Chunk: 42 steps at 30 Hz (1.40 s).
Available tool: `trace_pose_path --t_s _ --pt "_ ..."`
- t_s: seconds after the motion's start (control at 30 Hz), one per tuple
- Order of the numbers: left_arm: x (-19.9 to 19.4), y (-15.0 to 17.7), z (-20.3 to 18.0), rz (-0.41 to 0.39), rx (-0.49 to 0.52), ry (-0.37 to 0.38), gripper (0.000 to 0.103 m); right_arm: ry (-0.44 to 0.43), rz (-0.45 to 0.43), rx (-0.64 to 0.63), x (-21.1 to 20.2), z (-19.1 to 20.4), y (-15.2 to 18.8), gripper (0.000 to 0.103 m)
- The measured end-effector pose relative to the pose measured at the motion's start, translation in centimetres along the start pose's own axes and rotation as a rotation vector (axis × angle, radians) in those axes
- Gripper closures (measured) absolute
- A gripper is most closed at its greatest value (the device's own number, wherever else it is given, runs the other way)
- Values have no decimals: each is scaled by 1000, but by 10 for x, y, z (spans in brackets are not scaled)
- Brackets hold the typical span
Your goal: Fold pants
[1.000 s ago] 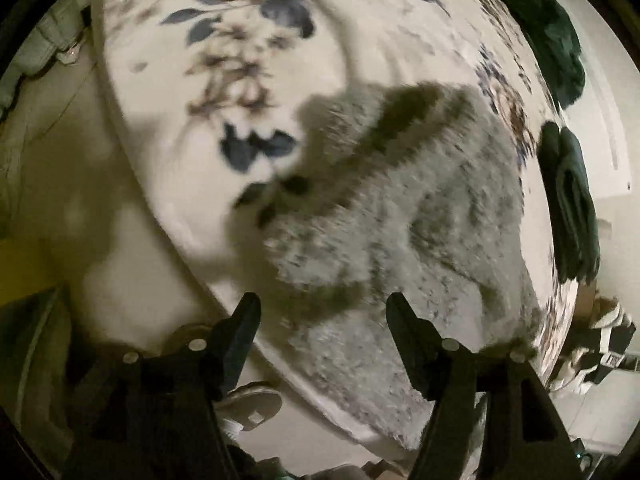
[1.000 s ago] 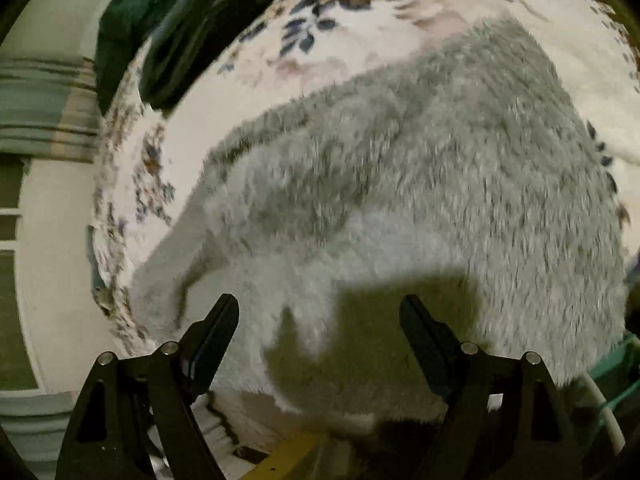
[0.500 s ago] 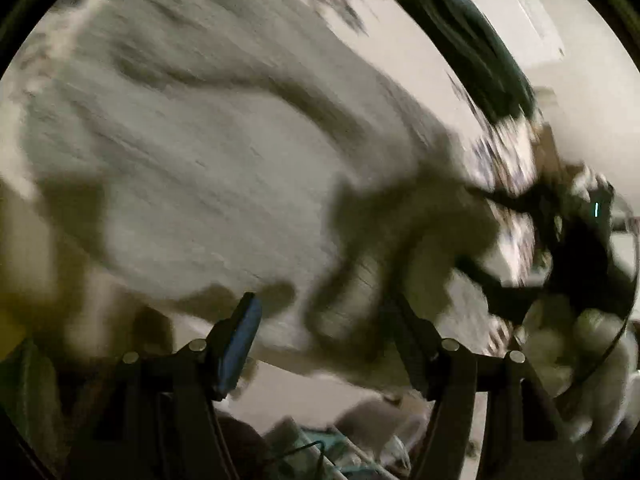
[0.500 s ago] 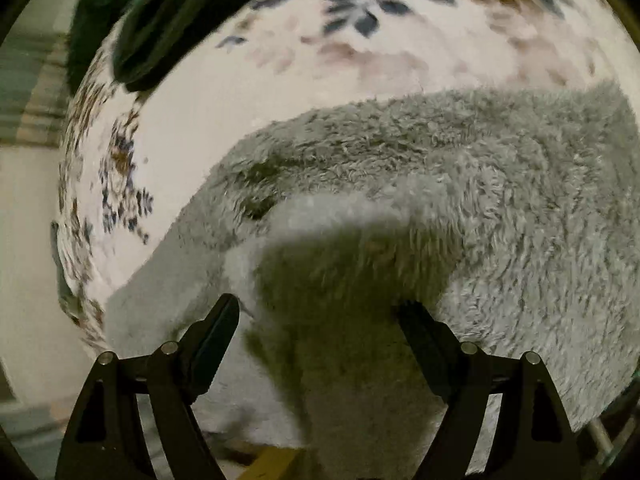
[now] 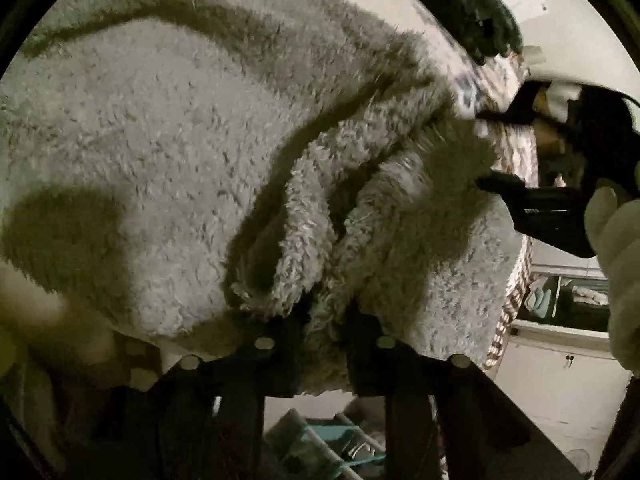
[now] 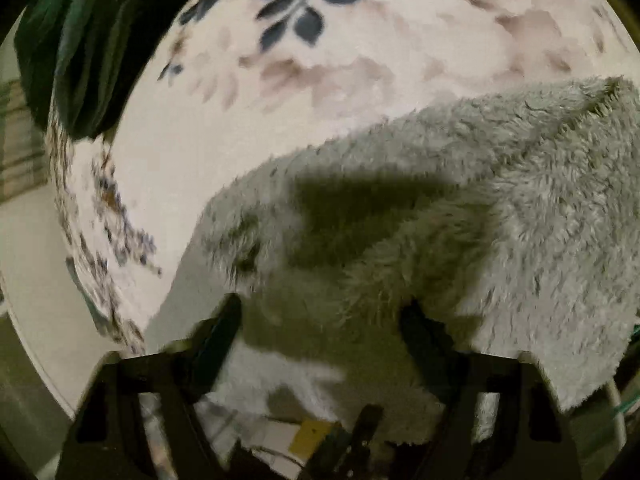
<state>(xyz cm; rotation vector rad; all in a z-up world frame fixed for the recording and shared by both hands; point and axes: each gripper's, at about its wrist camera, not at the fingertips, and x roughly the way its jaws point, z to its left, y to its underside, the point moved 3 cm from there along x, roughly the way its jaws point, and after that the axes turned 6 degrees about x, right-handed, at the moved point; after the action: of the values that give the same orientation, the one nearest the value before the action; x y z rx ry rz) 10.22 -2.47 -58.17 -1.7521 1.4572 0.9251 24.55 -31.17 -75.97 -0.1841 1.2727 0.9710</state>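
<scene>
The fluffy grey pants (image 5: 152, 128) lie on a floral bedspread (image 6: 360, 52). My left gripper (image 5: 324, 312) is shut on a bunched edge of the pants, with folds of fleece rising between its fingers. My right gripper (image 6: 324, 312) is open, its fingers either side of another edge of the pants (image 6: 460, 220) at the bed's near side. The right gripper also shows in the left wrist view (image 5: 532, 208), at the right of the pants, held by a gloved hand.
A dark green garment (image 6: 76, 48) lies at the far left of the bed, also in the left wrist view (image 5: 480, 12). White cabinets (image 5: 560, 344) and a teal rack (image 5: 328, 440) stand below the bed edge.
My left gripper swung across to the pants' edge and closed on it. My right gripper moved in lower onto the pants and stays open.
</scene>
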Motion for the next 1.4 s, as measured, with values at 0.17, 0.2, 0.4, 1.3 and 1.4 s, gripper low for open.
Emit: trace_pose_path --t_s 0.17,0.2,0.4,1.3,1.4 --pt "-27 3 -11 -64 22 26 92 44 -81 -7 -16 0 10 84" --pt "-35 4 -13 -71 14 39 92 41 -91 -15 -20 1 13 84" --pt "-75 4 -10 -130 -19 61 92 12 -110 -92 -47 22 33 84" --pt "-109 -52 43 -118 -96 -41 34 -34 -216 -251 -109 -77 61 14" --pt "-72 -85 10 -67 16 -50 34 46 -250 -242 -114 -125 34 13"
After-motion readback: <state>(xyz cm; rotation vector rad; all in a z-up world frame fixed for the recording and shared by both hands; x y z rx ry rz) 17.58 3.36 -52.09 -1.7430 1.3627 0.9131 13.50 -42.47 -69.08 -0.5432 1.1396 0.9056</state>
